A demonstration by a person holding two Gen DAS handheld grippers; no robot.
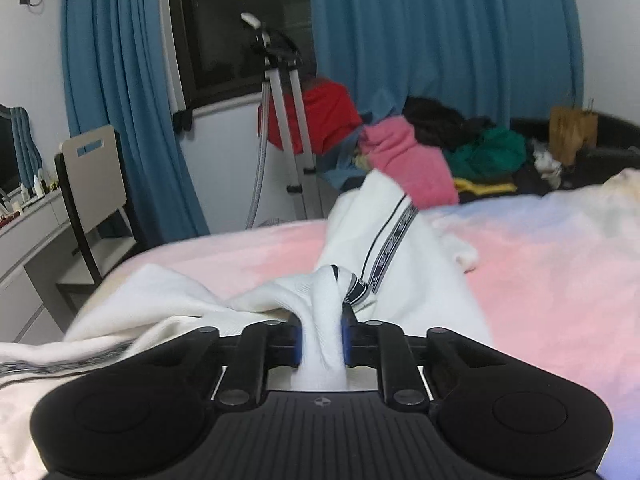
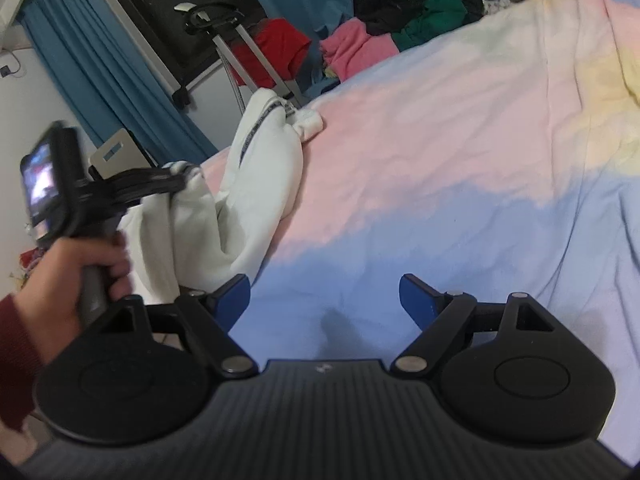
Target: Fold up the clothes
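Observation:
A white garment (image 1: pixel 396 264) with a black patterned stripe lies rumpled on the pastel bedspread (image 1: pixel 540 264). My left gripper (image 1: pixel 322 334) is shut on a bunched fold of it, lifted off the bed. In the right wrist view the white garment (image 2: pixel 260 184) hangs at the left from the left gripper (image 2: pixel 182 178), which a hand holds. My right gripper (image 2: pixel 324 300) is open and empty, low over the blue part of the bedspread (image 2: pixel 440 152), just right of the garment.
A pile of clothes, red (image 1: pixel 324 120), pink (image 1: pixel 408 160), green and black, lies past the bed's far edge. A tripod (image 1: pixel 280 120) stands before blue curtains (image 1: pixel 440 40). A chair (image 1: pixel 92 184) and a desk are at the left.

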